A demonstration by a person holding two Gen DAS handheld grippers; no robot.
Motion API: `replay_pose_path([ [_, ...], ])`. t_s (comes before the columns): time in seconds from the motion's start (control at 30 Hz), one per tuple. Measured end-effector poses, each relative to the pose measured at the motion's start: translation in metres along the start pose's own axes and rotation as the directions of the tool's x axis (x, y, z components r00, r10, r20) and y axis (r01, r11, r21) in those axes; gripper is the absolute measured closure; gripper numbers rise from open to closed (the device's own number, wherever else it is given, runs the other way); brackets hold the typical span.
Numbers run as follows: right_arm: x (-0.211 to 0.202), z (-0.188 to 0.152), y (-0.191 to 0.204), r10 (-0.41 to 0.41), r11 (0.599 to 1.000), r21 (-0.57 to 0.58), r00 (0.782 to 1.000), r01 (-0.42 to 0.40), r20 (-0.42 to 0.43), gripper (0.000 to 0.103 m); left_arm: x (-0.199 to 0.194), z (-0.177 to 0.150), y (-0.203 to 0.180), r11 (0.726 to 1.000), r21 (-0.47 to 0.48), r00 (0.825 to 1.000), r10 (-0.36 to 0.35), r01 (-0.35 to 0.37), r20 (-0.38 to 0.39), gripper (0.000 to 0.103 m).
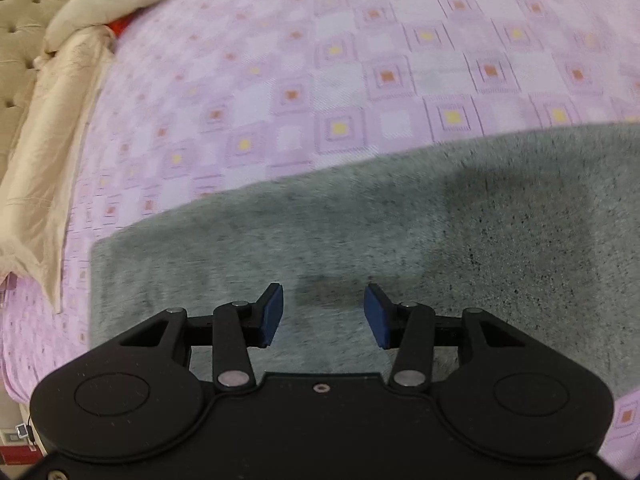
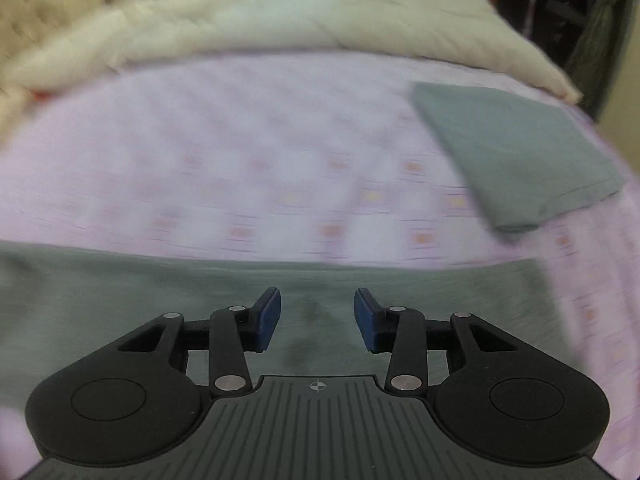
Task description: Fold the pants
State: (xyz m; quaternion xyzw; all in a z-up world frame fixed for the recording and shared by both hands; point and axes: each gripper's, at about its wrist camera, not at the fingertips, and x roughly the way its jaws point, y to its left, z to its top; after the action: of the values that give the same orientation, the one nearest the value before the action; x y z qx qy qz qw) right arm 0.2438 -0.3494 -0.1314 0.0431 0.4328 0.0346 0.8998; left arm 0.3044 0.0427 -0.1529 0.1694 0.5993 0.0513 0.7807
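Observation:
Grey pants (image 1: 400,216) lie flat on the pink patterned bedspread (image 1: 360,60). In the left wrist view my left gripper (image 1: 323,316) is open and empty, hovering over the pants near their left end. In the right wrist view the same pants (image 2: 120,300) stretch across the lower frame. My right gripper (image 2: 317,318) is open and empty above them, close to their far edge. The right wrist view is blurred by motion.
A folded grey garment (image 2: 516,152) lies on the bedspread (image 2: 240,140) at the right. A cream duvet (image 2: 280,20) is bunched along the far side, and shows at the left (image 1: 60,100) by a tufted headboard (image 1: 16,20).

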Motion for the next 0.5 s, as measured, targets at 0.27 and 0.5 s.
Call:
replay_pose_path([
  [0.27, -0.040, -0.095, 0.128, 0.391, 0.919, -0.003, 0.913, -0.394, -0.121, 0.063, -0.005, -0.036, 0.011, 0.996, 0.081, 0.999, 0.041, -0.041, 0.006, 0.048],
  [0.5, -0.010, -0.129, 0.231, 0.389, 0.918, -0.002, 0.901, -0.396, -0.192, 0.063, 0.014, -0.040, 0.032, 0.979, 0.205, 0.999, 0.006, -0.013, 0.037, 0.048],
])
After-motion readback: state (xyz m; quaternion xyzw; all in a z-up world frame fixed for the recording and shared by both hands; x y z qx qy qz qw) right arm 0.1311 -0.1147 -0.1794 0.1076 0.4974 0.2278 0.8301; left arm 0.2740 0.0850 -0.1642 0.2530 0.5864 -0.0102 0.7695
